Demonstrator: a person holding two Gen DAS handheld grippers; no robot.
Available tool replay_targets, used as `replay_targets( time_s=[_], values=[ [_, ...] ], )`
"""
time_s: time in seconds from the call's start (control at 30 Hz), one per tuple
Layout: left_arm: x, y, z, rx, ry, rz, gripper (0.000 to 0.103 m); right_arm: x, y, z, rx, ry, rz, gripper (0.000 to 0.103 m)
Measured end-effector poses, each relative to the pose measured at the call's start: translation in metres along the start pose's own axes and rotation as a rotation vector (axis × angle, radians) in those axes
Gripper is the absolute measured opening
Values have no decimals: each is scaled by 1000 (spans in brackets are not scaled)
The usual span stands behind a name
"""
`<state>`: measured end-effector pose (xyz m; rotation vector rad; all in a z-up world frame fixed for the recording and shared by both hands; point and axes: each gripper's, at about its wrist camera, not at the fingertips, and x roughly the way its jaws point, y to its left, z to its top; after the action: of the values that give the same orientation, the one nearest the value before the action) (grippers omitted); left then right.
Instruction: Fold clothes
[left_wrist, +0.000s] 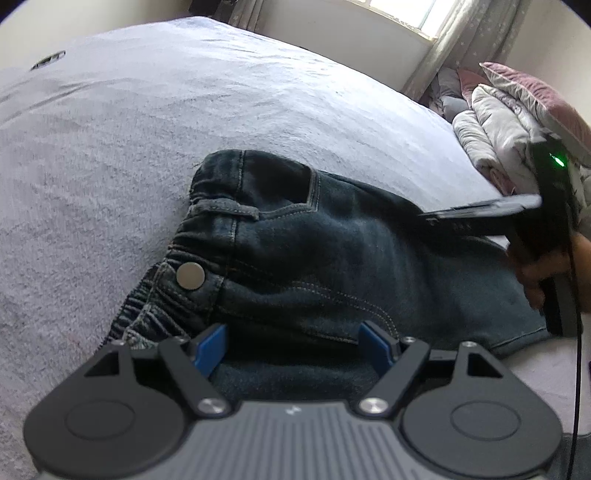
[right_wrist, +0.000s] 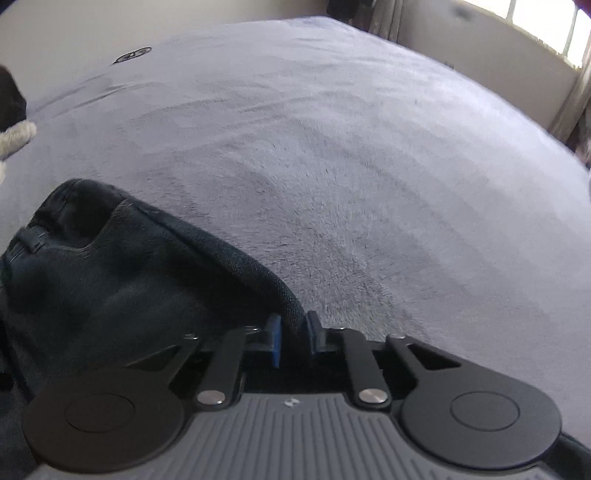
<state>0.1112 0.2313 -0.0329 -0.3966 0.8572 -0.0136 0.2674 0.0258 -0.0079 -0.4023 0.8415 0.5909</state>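
A pair of dark blue jeans (left_wrist: 325, 258) lies on a pale grey fleece blanket (left_wrist: 184, 122), waistband and metal button (left_wrist: 190, 276) to the left. My left gripper (left_wrist: 295, 347) is open, its blue pads just above the near part of the jeans, touching nothing I can see. My right gripper (right_wrist: 293, 334) is shut on a thick seam edge of the jeans (right_wrist: 110, 280), which drape to its left. The right gripper also shows in the left wrist view (left_wrist: 480, 212), held by a hand over the jeans' right side.
Folded bedding and a pink pillow (left_wrist: 517, 110) are piled at the bed's far right. A window with curtains (left_wrist: 443, 44) stands behind. A small dark object (left_wrist: 48, 60) lies at the blanket's far left. A dark and white fluffy item (right_wrist: 11, 122) sits at the left edge.
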Motion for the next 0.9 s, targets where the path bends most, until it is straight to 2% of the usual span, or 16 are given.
replay_targets(
  time_s=[0.23, 0.6, 0.73, 0.9],
  values=[
    [-3, 16, 5, -103, 10, -68, 77, -66, 32, -15, -67, -56, -90, 13],
    [-9, 17, 3, -139, -3, -71, 76, -175, 98, -71, -123, -144, -200, 13],
    [-20, 18, -3, -118, -20, -62, 76, -196, 126, -100, -127, -152, -214, 13],
    [-40, 27, -22, -90, -51, -63, 71, -200, 160, -126, -129, -142, -198, 12]
  ],
)
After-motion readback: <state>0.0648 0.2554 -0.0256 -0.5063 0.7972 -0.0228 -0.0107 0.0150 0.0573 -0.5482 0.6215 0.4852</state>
